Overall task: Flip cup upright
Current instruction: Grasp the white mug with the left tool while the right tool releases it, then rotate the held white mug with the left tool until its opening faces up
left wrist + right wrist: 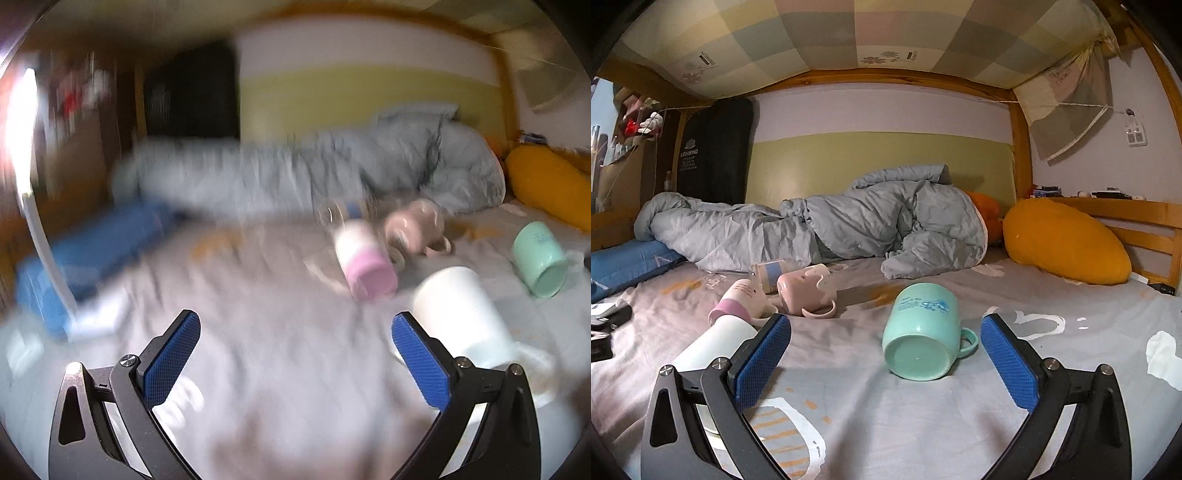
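On the bed (1071,314), green cup (923,332) lies sideways between right tongs (886,339), spread apart; left tongs (295,343) spread apart, empty.

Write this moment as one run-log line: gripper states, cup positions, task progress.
left gripper: open, empty | right gripper: open, empty | green cup: on its side, ahead of right gripper | white cup: lying | flip: not started
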A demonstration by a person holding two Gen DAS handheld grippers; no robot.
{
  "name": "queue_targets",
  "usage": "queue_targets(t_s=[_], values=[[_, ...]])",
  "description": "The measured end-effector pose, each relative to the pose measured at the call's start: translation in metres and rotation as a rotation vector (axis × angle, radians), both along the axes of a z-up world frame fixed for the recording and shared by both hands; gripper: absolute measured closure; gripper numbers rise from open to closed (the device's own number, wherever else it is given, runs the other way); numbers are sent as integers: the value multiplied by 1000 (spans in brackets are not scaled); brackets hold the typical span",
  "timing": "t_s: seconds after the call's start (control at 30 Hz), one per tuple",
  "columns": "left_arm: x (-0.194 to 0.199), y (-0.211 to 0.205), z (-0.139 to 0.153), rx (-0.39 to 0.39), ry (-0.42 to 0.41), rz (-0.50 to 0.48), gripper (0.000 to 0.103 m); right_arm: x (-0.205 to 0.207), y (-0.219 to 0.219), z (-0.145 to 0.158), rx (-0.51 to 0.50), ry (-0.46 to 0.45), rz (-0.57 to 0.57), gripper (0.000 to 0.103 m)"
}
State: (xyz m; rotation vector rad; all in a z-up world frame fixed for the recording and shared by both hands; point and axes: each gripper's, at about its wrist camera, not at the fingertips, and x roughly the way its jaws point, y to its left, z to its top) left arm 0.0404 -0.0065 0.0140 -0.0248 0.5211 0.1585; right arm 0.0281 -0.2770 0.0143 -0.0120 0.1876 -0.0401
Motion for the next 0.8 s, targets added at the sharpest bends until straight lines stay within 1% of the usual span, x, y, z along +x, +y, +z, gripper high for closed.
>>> queue_targets(t_s=[0.07, 0.1, 0.13, 0.2, 0.27, 0.3, 0.37, 0.43, 0.53, 0.6, 0.67, 0.8], values=[[-3, 5, 15, -155, 11, -78, 0, 0, -4, 0, 20, 2, 6, 0], [-5, 5, 25, -201, 15, -114, 0, 0, -8, 0, 37, 4, 7, 0], [-5, 2, 33, -206, 24, -135, 0, 0, -10, 0, 47, 4, 8, 0], [-2, -7, 49, -191, 47, -172, 0, 1, -12, -1, 56, 6, 10, 0], [10, -14, 58, -229, 85, -225, 0, 3, -12, -1, 54, 14, 9, 0], [20, -18, 61, -263, 131, -255, 0, 4, -11, -2, 49, 18, 7, 0], [38, -25, 65, -297, 212, -279, 0, 6, -8, -2, 36, 24, 3, 0], [52, -36, 67, -318, 257, -291, 0, 8, -5, -3, 21, 30, 2, 0], [70, -52, 62, -353, 344, -326, 0, 16, 2, -7, -11, 68, 22, 0], [87, -61, 54, -364, 436, -344, 1, 23, 1, -9, -13, 100, 22, 0], [104, -66, 45, -380, 499, -339, 5, 22, -1, -9, -7, 89, 16, 0], [124, -69, 26, -420, 605, -343, 10, 15, 0, -8, -14, 60, 0, 0]])
